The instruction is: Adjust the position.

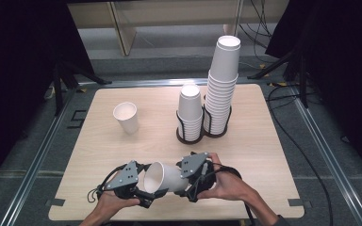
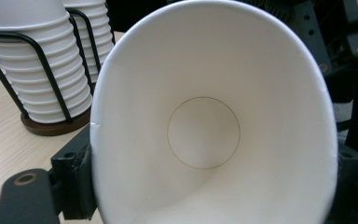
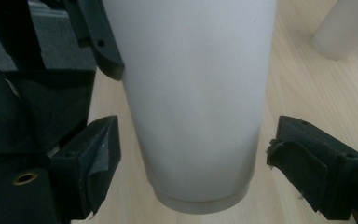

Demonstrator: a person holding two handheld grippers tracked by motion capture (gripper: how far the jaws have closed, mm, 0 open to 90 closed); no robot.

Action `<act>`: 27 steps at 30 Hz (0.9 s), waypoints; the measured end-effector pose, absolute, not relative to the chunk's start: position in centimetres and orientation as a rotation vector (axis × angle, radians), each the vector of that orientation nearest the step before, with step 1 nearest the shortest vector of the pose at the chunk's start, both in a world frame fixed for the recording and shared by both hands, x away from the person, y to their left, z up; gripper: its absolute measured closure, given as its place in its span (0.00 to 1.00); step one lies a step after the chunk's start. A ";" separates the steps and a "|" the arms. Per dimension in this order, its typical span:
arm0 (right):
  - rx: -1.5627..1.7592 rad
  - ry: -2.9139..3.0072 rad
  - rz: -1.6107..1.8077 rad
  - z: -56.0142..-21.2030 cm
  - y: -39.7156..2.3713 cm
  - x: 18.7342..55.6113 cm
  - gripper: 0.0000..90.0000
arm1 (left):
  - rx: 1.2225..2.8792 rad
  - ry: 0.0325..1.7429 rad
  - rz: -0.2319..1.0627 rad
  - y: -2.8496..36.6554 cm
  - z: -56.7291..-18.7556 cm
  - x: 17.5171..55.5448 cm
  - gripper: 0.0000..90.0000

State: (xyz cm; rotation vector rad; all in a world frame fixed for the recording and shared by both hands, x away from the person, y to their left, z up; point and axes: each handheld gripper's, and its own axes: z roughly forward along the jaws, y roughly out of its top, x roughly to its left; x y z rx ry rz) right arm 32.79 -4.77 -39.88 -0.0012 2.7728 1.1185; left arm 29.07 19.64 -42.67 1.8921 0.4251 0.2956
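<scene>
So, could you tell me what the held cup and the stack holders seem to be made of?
Held cup: apparently paper, matte white, with a wall seam, a rolled rim and an inset base disc. Stack holders: probably black-coated metal wire, thin bent rods; their dark brown bases look like wood.

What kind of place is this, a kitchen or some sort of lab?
Probably a lab or recording setup, not a kitchen: a bare wooden table ringed by dark curtains, loose cables on the floor, and paper cup stacks as props.

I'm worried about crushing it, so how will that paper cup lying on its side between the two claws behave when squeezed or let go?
The paper cup looks thin-walled, so it probably dents easily; its rim already looks oval in the left gripper view. It is likely very light. Set down on its side, it would probably roll in a curve, since it tapers.
</scene>
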 end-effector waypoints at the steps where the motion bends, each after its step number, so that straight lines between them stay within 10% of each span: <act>1: -0.001 2.773 1.118 -39.9 -4.8 32.8 0.18 | 1.892 0.425 0.296 19.6 -42.7 29.1 0.17; 14: -0.023 2.767 1.091 -41.6 -3.3 32.7 0.24 | 1.902 0.430 0.297 19.2 -42.7 28.8 0.16; 27: 0.096 2.686 1.520 -41.6 -3.8 33.6 0.26 | 1.556 0.500 0.243 20.3 -43.1 29.4 0.07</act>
